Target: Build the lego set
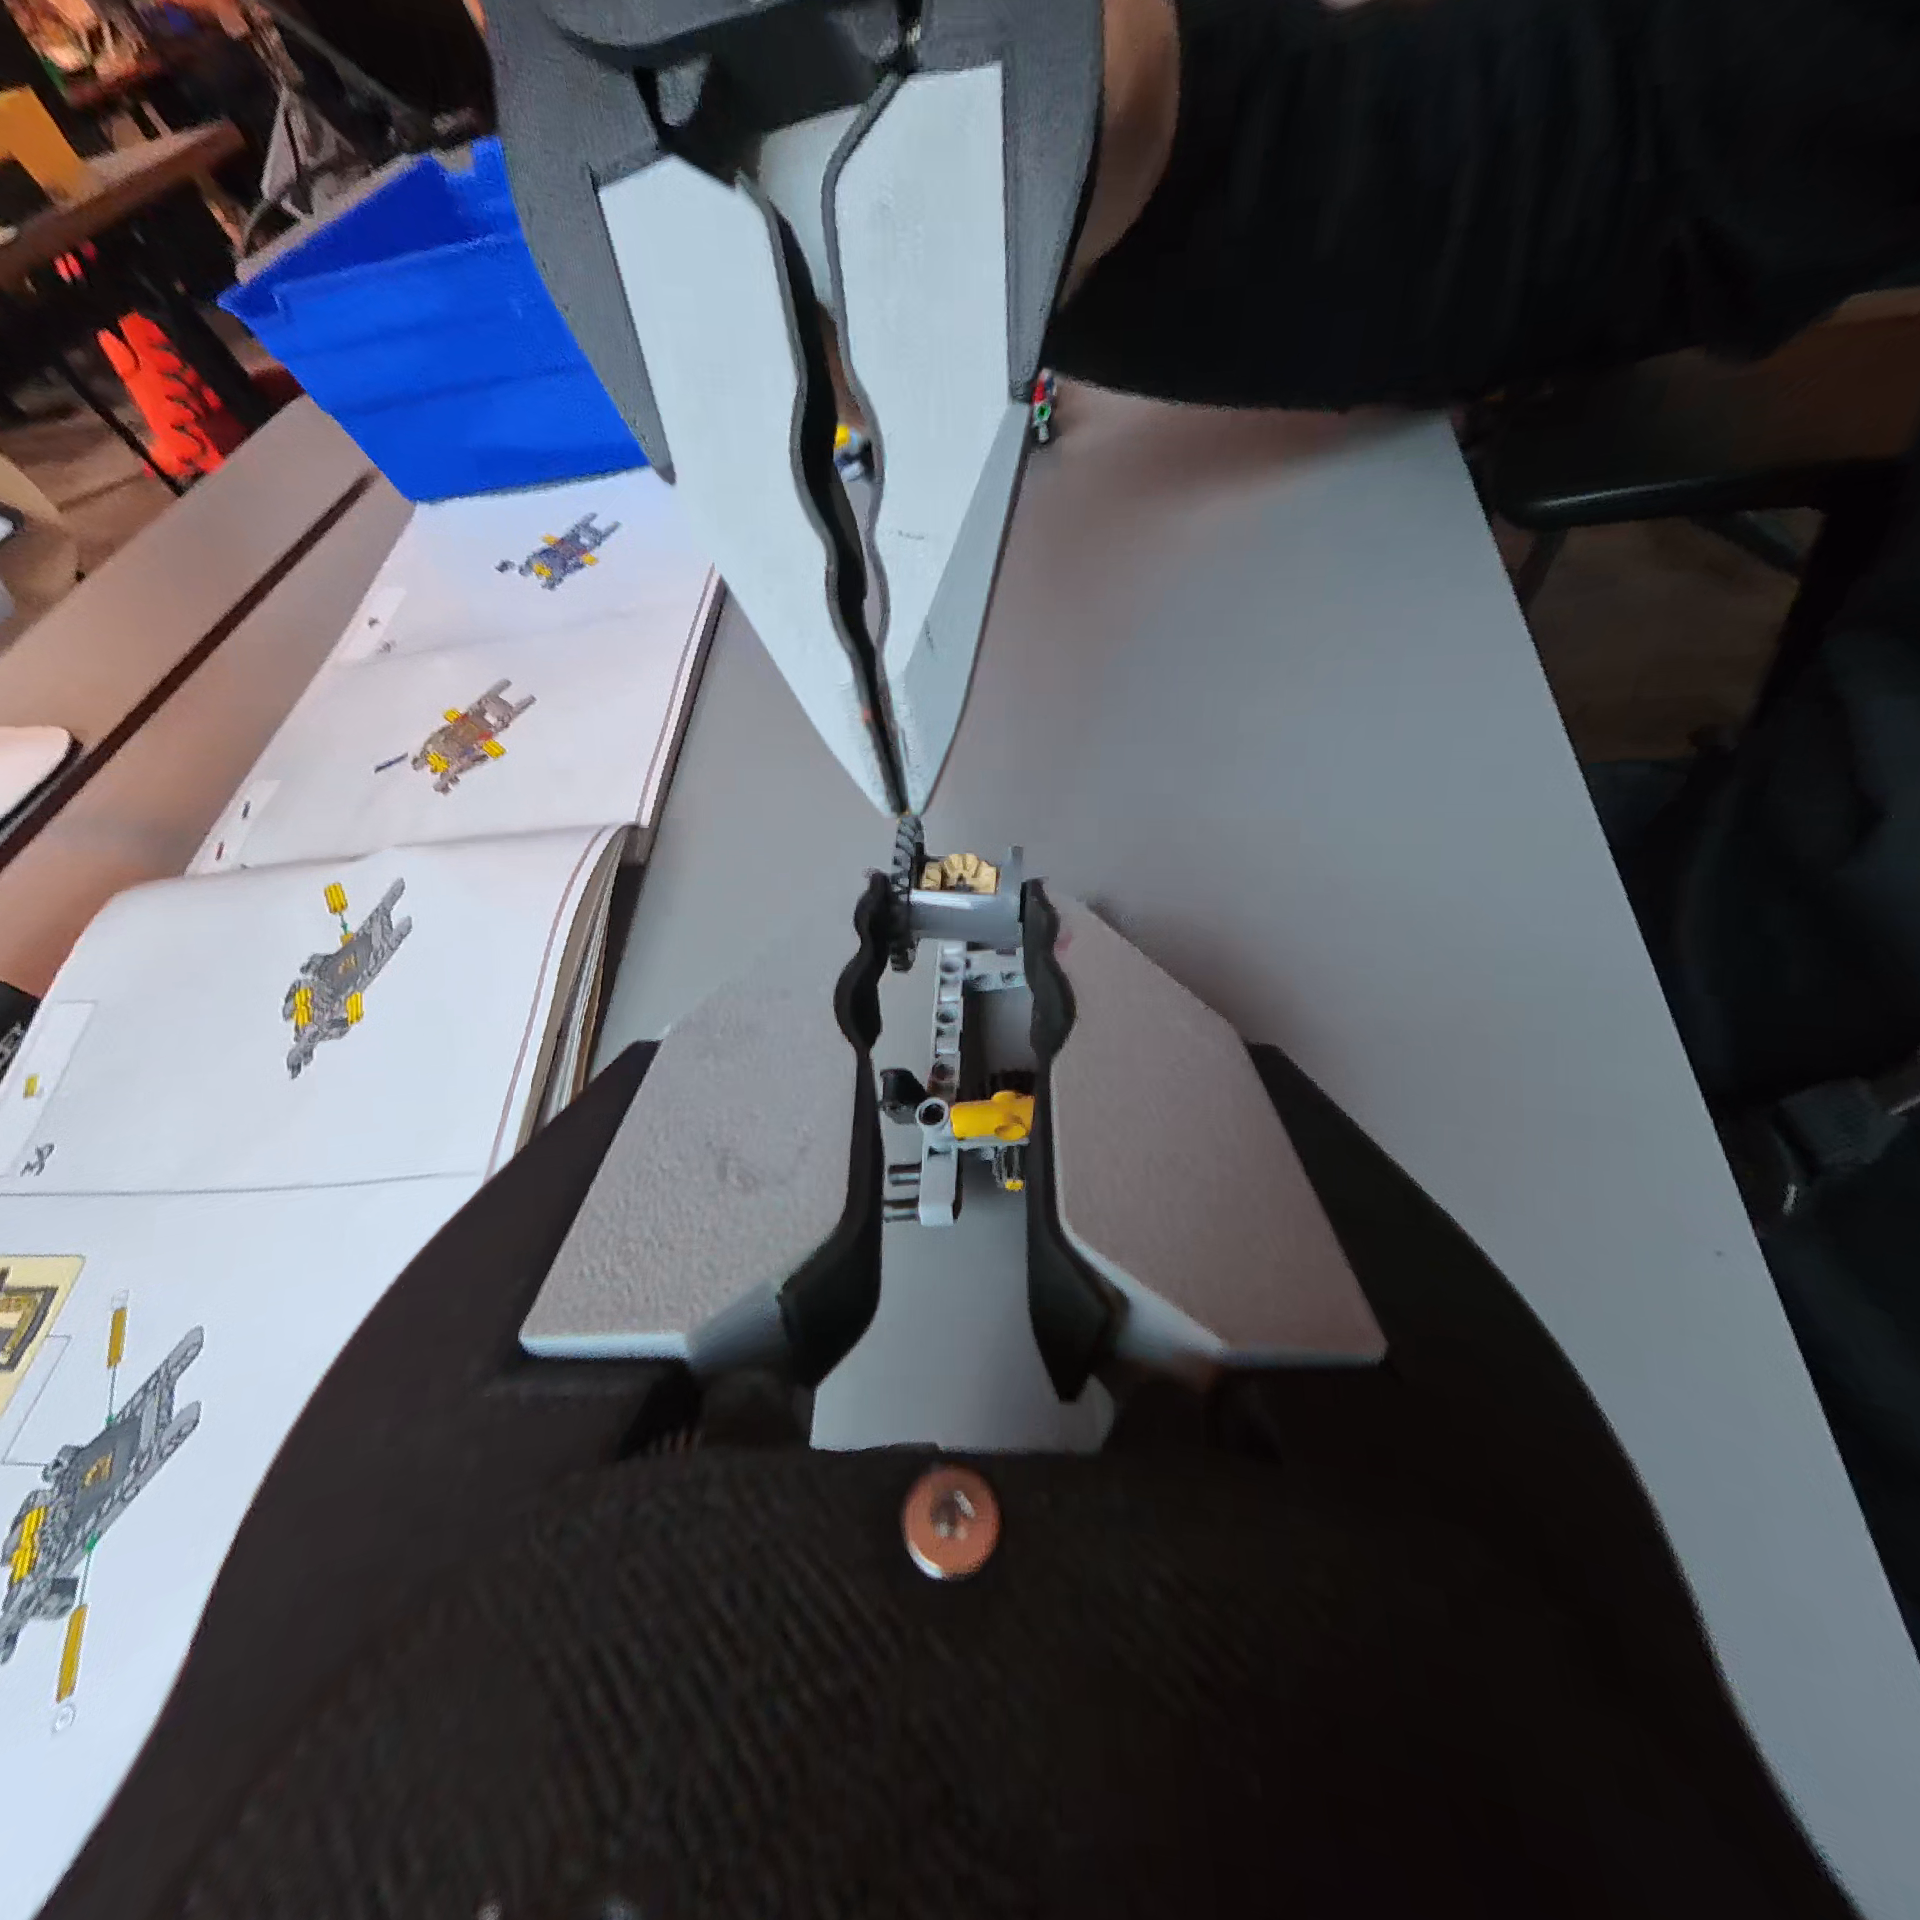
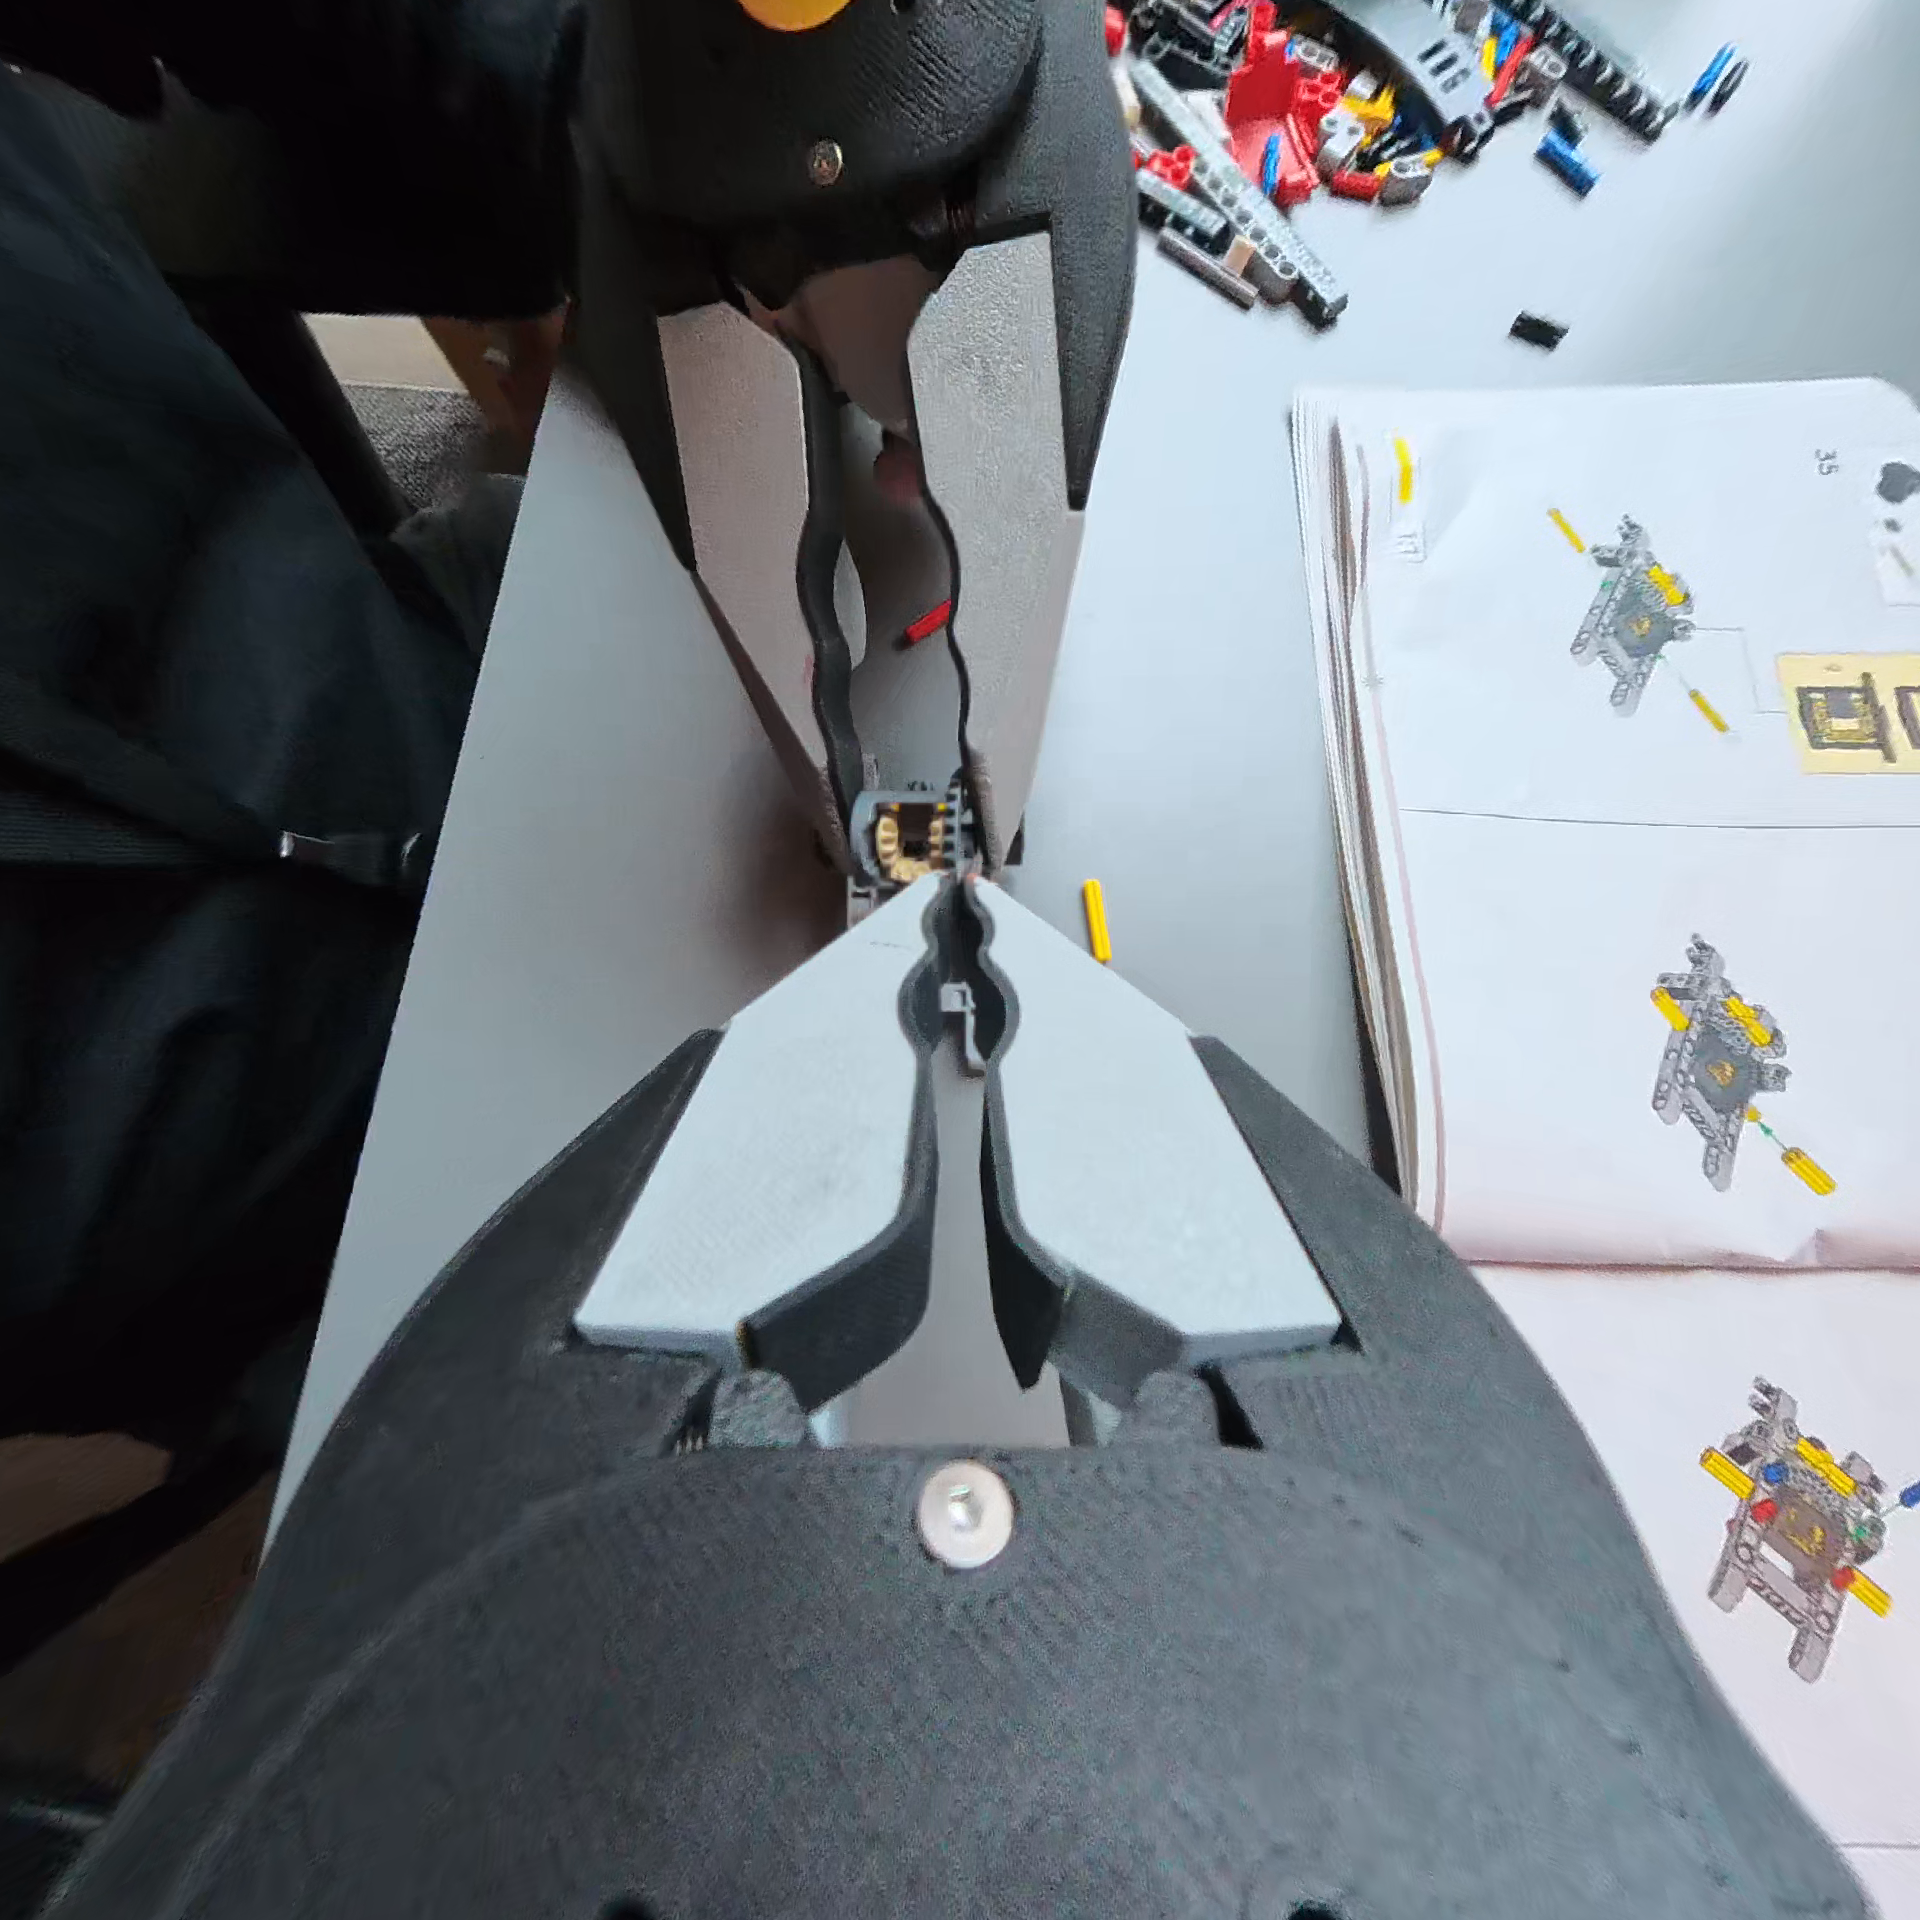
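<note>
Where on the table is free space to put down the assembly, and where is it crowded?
Free: bare grey table between the grippers and its far edge, and the strip holding only a yellow axle beside the instruction booklet. Crowded: the loose parts pile beyond the booklet.

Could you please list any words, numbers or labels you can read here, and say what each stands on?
I do not quote writing; this is where it stands.
Manual, right wrist view: a number by the page corner, another in a small box beside a step.
Manual, left wrist view: corner marks, blurred.
Bricks, blue bin: none visible.
</note>
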